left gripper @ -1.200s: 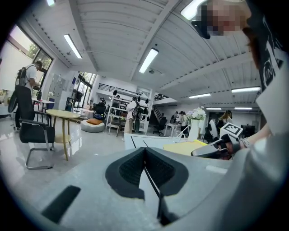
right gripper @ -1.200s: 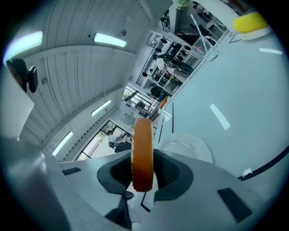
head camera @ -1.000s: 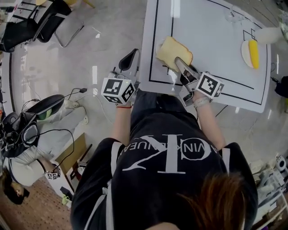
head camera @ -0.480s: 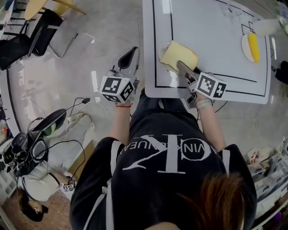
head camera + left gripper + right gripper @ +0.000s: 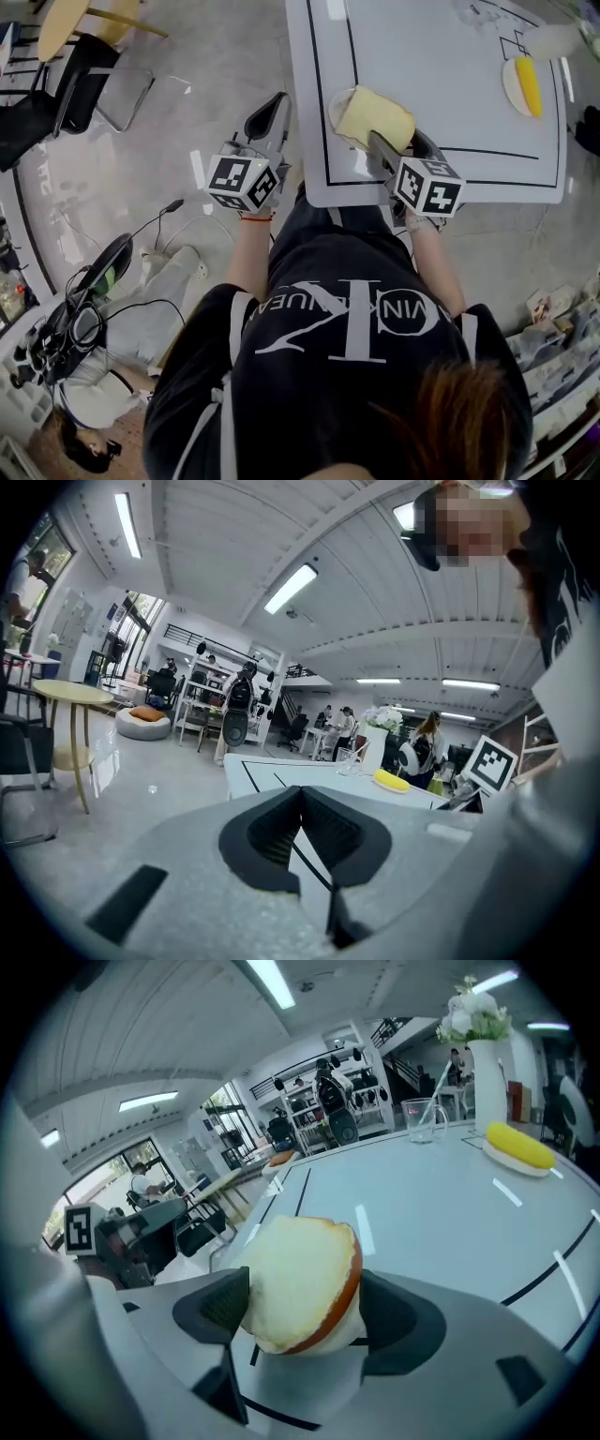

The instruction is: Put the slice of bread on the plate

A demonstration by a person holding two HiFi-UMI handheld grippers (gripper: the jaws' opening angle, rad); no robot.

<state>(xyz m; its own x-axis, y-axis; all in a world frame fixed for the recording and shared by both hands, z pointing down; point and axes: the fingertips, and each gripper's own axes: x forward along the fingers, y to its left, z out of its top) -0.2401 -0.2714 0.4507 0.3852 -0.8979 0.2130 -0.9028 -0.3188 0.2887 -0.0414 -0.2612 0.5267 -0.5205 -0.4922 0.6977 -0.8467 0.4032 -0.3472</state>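
Observation:
The slice of bread [image 5: 375, 116], pale with a brown crust, lies on a white plate [image 5: 335, 105] near the table's front left corner. My right gripper [image 5: 398, 142] is just behind it, and its jaws are opening. In the right gripper view the bread [image 5: 300, 1279] sits between the two black pads, with a gap at the right pad [image 5: 398, 1312]; the right gripper [image 5: 300, 1302] no longer presses on it. My left gripper [image 5: 270, 114] hangs off the table's left edge, over the floor, with nothing in it. In the left gripper view its jaws [image 5: 300, 794] meet at the tip.
The white table [image 5: 441, 56] has black lines. At its far right a yellow object lies on a small plate [image 5: 525, 86], with a glass [image 5: 419, 1119] and a vase of flowers [image 5: 483, 1054] beyond. Chairs [image 5: 80, 80] and cables lie on the floor to the left.
The right jaws have opened wide and tipped down, and the bread now rests on the plate. The left gripper has drifted a little beside the table.

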